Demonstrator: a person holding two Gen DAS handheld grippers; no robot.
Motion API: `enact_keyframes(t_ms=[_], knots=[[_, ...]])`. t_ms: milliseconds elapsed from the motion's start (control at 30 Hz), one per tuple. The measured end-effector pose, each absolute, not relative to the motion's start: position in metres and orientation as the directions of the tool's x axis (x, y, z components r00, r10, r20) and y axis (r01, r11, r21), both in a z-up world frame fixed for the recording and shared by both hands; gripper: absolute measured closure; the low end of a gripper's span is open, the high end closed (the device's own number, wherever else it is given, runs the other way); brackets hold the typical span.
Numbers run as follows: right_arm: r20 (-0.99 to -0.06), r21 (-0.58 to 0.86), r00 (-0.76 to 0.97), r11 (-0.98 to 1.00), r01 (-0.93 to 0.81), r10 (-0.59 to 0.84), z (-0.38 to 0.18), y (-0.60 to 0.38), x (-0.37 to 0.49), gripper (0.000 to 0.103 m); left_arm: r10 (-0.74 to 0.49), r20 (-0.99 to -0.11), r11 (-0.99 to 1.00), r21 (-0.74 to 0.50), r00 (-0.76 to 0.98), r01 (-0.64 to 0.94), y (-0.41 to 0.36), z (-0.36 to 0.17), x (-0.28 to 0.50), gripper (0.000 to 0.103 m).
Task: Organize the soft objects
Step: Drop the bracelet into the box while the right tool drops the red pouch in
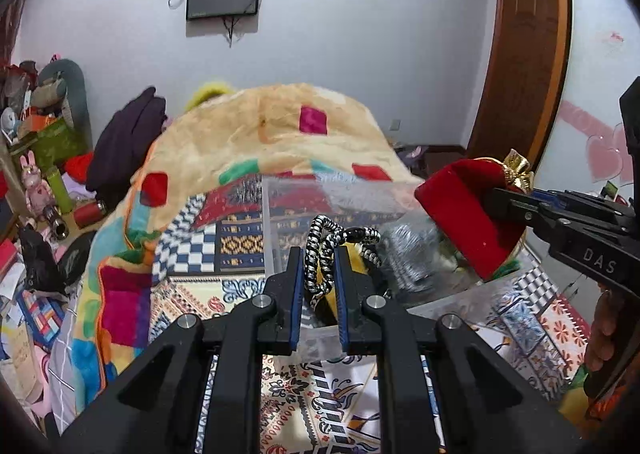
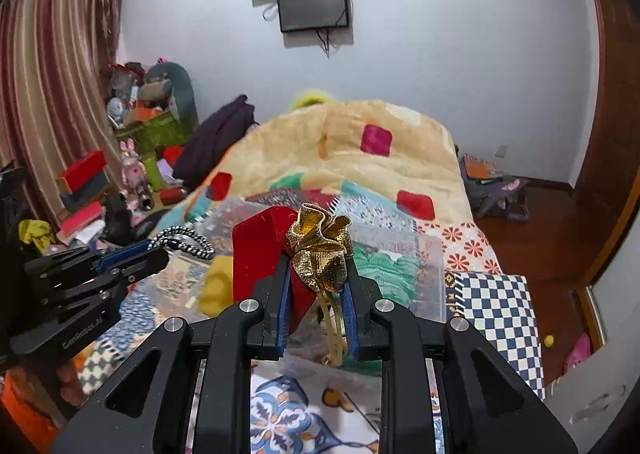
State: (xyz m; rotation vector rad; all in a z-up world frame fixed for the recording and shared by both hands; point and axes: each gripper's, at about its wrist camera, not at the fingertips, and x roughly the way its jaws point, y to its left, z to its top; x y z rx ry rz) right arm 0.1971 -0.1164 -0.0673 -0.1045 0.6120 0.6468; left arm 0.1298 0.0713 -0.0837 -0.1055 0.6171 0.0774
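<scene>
Black-and-white braided cord sits pinched between the closed jaws of the left gripper, held up over a clear plastic bin on the patterned bedspread. To its right, the right gripper is clamped on a red pouch with a gold bow, above the same bin.

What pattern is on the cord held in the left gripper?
Black and white braided cord, clearest in the left wrist view between the left gripper.
</scene>
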Motion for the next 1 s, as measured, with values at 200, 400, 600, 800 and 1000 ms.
enact_keyframes(t_ms=[200, 400, 600, 800, 1000], knots=[[-0.649, 0.058, 0.590, 0.805, -0.591, 0.480, -0.092, -0.104, 0.207, 0.081, 0.006, -0.629, 0.992, -0.095, 0.777, -0.084, 0.072, -0.103, 0.143, 0.088], [-0.672, 0.054, 0.570, 0.799, -0.599, 0.473, -0.097, -0.109, 0.204, 0.059, -0.018, -0.629, 0.993, -0.101, 0.777, -0.059, 0.067, -0.102, 0.138, 0.071], [-0.668, 0.025, 0.579, 0.792, -0.610, 0.467, -0.092, -0.113, 0.194, 0.054, -0.011, -0.617, 0.995, -0.082, 0.787, -0.050, 0.061, -0.097, 0.127, 0.056], [-0.634, 0.036, 0.598, 0.791, -0.611, 0.490, -0.076, -0.123, 0.187, 0.051, -0.028, -0.588, 0.993, -0.106, 0.809, -0.043, 0.063, -0.079, 0.114, 0.056], [-0.542, 0.069, 0.640, 0.788, -0.612, 0.544, -0.039, -0.144, 0.166, 0.051, -0.033, -0.494, 0.994, -0.108, 0.869, -0.023, 0.055, -0.042, 0.090, 0.054]])
